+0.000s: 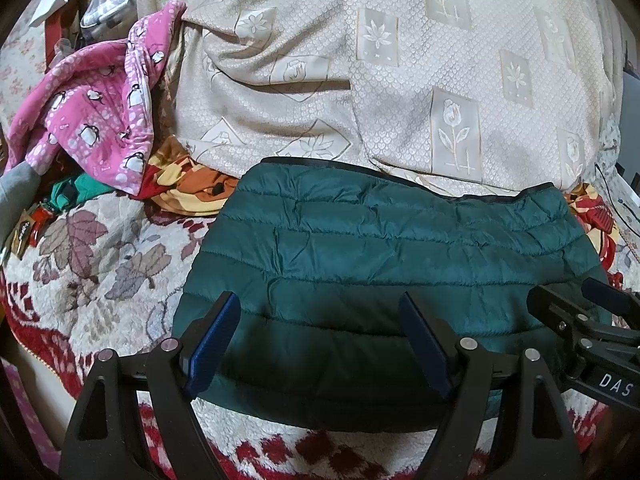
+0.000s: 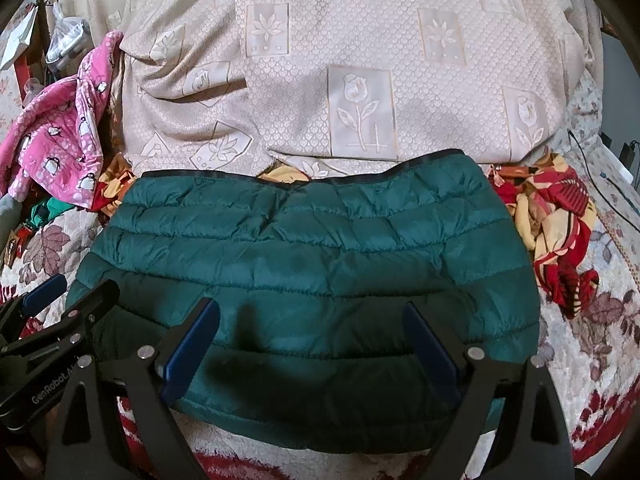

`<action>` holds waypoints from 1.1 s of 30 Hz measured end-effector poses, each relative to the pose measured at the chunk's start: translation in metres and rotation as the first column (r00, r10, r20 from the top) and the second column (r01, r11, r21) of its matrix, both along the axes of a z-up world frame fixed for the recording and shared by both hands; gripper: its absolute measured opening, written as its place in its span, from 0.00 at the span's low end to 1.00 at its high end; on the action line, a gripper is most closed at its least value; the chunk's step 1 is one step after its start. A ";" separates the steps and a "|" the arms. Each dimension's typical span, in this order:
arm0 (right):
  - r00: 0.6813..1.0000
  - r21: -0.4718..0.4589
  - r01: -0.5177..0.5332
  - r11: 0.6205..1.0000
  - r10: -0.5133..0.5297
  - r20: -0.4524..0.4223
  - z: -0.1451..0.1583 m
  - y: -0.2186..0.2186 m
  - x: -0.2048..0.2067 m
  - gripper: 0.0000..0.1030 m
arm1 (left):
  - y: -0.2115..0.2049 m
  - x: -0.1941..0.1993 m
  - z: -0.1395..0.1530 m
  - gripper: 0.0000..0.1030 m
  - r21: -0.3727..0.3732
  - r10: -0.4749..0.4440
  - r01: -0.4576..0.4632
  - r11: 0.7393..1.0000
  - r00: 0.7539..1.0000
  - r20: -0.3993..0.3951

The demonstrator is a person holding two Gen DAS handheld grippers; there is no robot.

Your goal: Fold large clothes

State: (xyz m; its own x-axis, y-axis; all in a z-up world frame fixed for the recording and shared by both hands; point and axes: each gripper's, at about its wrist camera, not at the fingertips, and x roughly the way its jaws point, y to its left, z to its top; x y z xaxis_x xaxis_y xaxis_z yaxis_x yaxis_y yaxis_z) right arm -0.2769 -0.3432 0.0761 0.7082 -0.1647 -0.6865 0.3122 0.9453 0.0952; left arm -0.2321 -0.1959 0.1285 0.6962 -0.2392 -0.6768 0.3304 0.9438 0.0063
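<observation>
Flat on the bed's leaf-patterned blanket (image 1: 100, 264) lies the green jacket (image 1: 384, 248), folded into a wide quilted block with its dark-trimmed edge toward the cream bedspread (image 1: 400, 60). Both grippers hover over its near edge, side by side. Left gripper (image 1: 320, 344): fingers (image 1: 212, 344) spread wide, holding nothing. Right gripper (image 2: 316, 354): fingers (image 2: 192, 352) likewise wide and empty. Beyond, at left, sits a pink penguin-print garment (image 1: 92, 116).

jacket (image 2: 304, 264) lies on blanket (image 2: 600, 344), bedcover (image 2: 360, 40) behind it.
</observation>
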 end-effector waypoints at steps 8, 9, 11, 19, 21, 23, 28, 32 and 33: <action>1.000 0.001 0.000 1.000 0.000 -0.005 -0.002 -0.001 0.002 0.92 | 0.000 0.001 0.000 0.56 0.000 0.001 -0.001 1.000 1.000 0.000; 1.000 0.002 0.001 1.000 -0.001 -0.004 -0.002 -0.001 0.003 0.92 | 0.000 0.001 -0.001 0.56 0.002 0.001 -0.001 1.000 1.000 -0.002; 1.000 0.007 0.000 1.000 0.000 -0.005 -0.003 -0.002 0.004 0.92 | 0.000 0.001 -0.001 0.56 0.005 0.001 -0.001 1.000 1.000 -0.002; 1.000 0.005 -0.006 1.000 0.006 -0.011 -0.005 -0.001 0.006 0.92 | 0.000 0.002 -0.003 0.56 0.003 0.000 0.000 1.000 1.000 -0.006; 1.000 0.008 -0.004 1.000 0.004 -0.012 -0.005 0.000 0.007 0.92 | -0.001 0.002 -0.002 0.56 0.004 0.001 -0.001 1.000 1.000 -0.004; 1.000 0.012 -0.002 1.000 0.002 -0.012 -0.005 -0.001 0.007 0.92 | 0.000 0.002 -0.003 0.56 0.003 0.001 -0.001 1.000 1.000 -0.005; 1.000 0.013 -0.004 1.000 0.004 -0.013 -0.005 -0.001 0.008 0.92 | 0.000 0.003 -0.003 0.56 0.005 0.000 0.000 1.000 1.000 -0.004; 1.000 0.016 -0.004 1.000 0.005 -0.017 -0.007 -0.002 0.010 0.92 | 0.001 0.004 -0.005 0.56 0.007 0.000 0.000 1.000 1.000 -0.005; 1.000 0.016 -0.003 1.000 0.004 -0.017 -0.007 -0.002 0.010 0.92 | 0.000 0.003 -0.004 0.56 0.006 0.000 0.000 1.000 1.000 -0.005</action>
State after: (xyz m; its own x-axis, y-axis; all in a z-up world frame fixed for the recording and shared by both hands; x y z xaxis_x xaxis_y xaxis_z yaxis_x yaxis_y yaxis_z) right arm -0.2671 -0.3449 0.0690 0.6969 -0.1513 -0.7010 0.3104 0.9448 0.1047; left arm -0.2287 -0.1958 0.1245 0.6926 -0.2353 -0.6819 0.3307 0.9437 0.0103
